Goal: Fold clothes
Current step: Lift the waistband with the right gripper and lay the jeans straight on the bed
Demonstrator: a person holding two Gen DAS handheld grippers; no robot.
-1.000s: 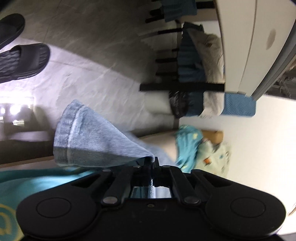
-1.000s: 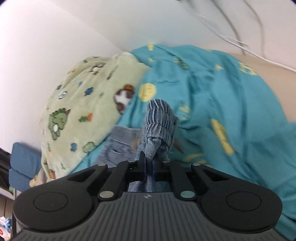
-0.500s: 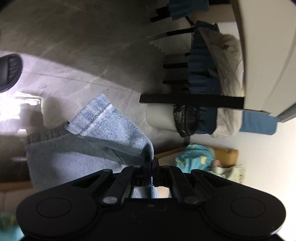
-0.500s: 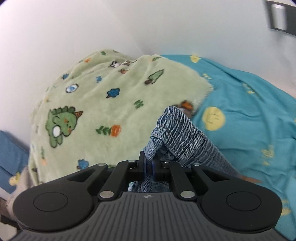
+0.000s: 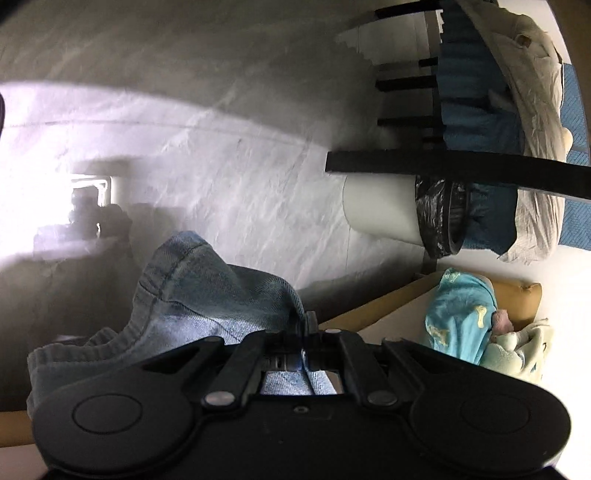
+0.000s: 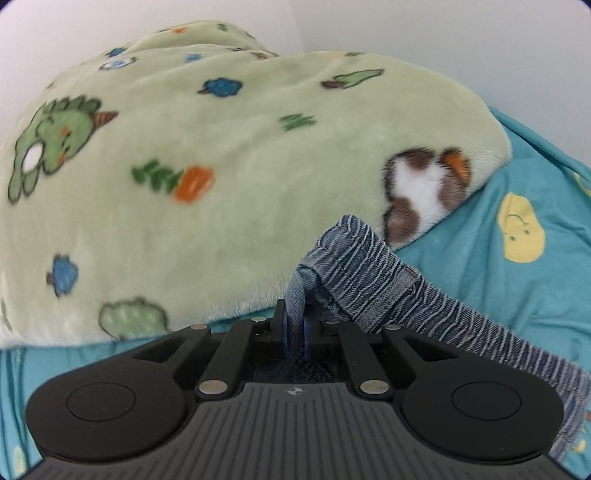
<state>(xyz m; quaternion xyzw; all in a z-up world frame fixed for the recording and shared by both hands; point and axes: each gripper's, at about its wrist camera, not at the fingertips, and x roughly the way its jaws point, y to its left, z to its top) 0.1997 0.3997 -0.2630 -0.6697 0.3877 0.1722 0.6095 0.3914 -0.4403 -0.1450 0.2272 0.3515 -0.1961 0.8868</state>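
Note:
A pair of light blue denim trousers point(image 5: 207, 291) bunches up in front of my left gripper point(image 5: 306, 325), which is shut on a fold of the cloth near a hem. In the right wrist view, the ribbed elastic waistband of the denim trousers point(image 6: 369, 273) runs off to the lower right. My right gripper point(image 6: 293, 317) is shut on a bunched bit of that waistband. It sits just in front of a pale green fleece blanket point(image 6: 221, 166) printed with dinosaurs, lying on a teal bedsheet point(image 6: 517, 280).
In the left wrist view lie a grey marbled floor point(image 5: 240, 166), a white bin with a black liner point(image 5: 402, 214), a black rack with hung clothes point(image 5: 480, 110) and the wooden bed edge point(image 5: 369, 310). A white wall point(image 6: 406, 33) stands behind the blanket.
Both grippers have swept sideways while still gripping the denim. The right view went from teal sheet to the green blanket filling it. In the left view the sandals left the frame and the bin grew nearer.

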